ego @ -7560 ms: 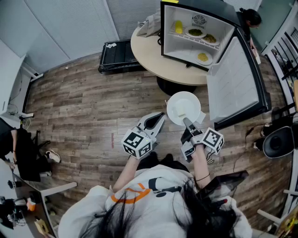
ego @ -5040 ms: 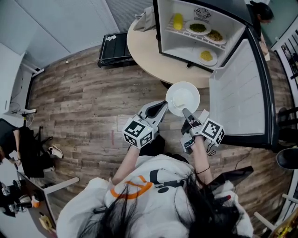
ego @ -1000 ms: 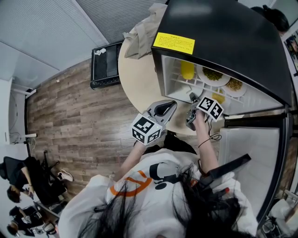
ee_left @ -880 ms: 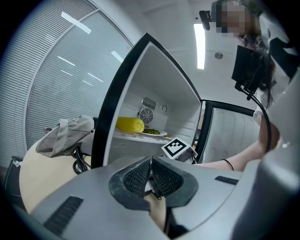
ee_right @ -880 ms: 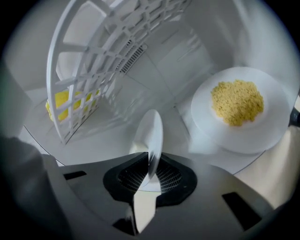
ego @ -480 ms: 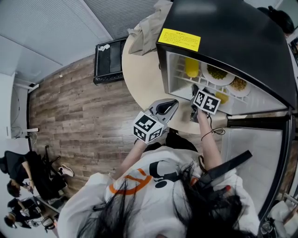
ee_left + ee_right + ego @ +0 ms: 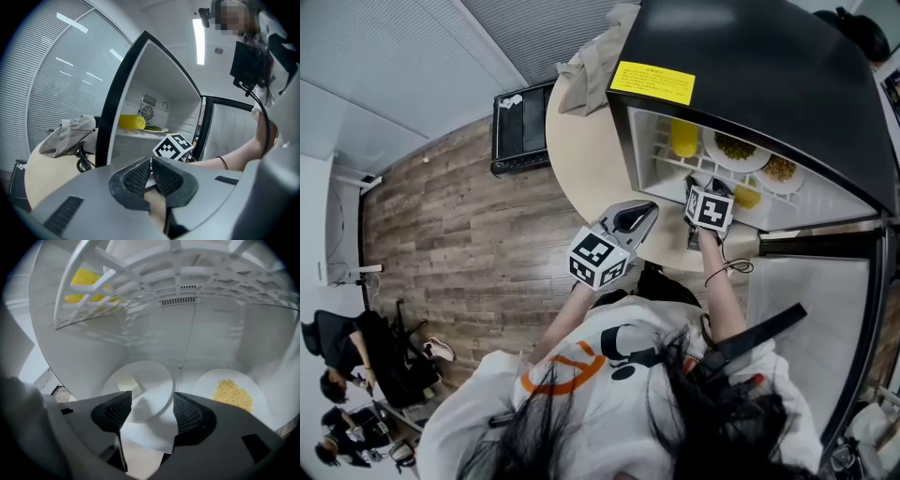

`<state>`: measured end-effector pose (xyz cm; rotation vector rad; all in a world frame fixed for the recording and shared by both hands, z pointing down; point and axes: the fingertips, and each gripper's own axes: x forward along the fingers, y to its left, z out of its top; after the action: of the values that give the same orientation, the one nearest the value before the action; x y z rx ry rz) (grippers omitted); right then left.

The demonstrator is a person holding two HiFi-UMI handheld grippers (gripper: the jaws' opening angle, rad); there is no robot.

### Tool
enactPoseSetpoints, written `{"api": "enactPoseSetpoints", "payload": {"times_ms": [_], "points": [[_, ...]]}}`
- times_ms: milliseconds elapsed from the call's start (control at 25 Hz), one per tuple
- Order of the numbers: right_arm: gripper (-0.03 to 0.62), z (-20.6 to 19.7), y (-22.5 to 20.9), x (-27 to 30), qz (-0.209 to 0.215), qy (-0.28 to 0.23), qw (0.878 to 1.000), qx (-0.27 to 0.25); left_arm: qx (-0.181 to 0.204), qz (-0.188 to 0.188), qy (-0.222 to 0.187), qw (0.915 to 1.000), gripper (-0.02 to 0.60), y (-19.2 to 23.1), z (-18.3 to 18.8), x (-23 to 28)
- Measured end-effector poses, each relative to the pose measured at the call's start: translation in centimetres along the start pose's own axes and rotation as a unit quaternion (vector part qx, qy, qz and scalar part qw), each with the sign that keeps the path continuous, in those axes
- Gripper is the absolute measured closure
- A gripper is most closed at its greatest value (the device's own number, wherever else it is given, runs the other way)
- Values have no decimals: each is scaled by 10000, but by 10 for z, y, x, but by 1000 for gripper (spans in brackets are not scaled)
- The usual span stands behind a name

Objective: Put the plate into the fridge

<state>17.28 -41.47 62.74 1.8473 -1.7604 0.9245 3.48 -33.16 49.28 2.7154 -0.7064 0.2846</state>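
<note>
The white plate (image 7: 140, 385), with a pale slice of food on it, lies flat on the floor of the fridge's (image 7: 750, 75) lower compartment. My right gripper (image 7: 151, 414) reaches into that compartment; its jaws are opening and stand apart on either side of the plate's near rim, pads off it. In the head view the right gripper (image 7: 703, 187) covers the plate. My left gripper (image 7: 151, 176) is shut on nothing and hovers over the round table (image 7: 581, 159), left of the fridge opening; the head view shows the left gripper (image 7: 645, 211) too.
A second plate with yellow food (image 7: 232, 394) sits right of the white plate. A white wire shelf (image 7: 178, 277) above carries corn (image 7: 682, 139) and two plates of food. The fridge door (image 7: 806, 309) hangs open at my right. A beige cloth bag (image 7: 586, 56) lies on the table.
Held in the right gripper, the plate has come from over the wooden floor up to the fridge. In the last second the right gripper moved slightly deeper into the lower compartment.
</note>
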Motion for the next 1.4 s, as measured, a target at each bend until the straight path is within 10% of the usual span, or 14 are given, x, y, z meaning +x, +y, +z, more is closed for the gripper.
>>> {"api": "enactPoseSetpoints", "payload": {"times_ms": [640,1400], "points": [[335,9,6,-24,348,-409,9983,207,26,124,-56,9999,572,-3,-1,-8],[553,-19,43,-101,740,-787,9933,409,25,72,-186,9998,572,-37,-20,-47]]}}
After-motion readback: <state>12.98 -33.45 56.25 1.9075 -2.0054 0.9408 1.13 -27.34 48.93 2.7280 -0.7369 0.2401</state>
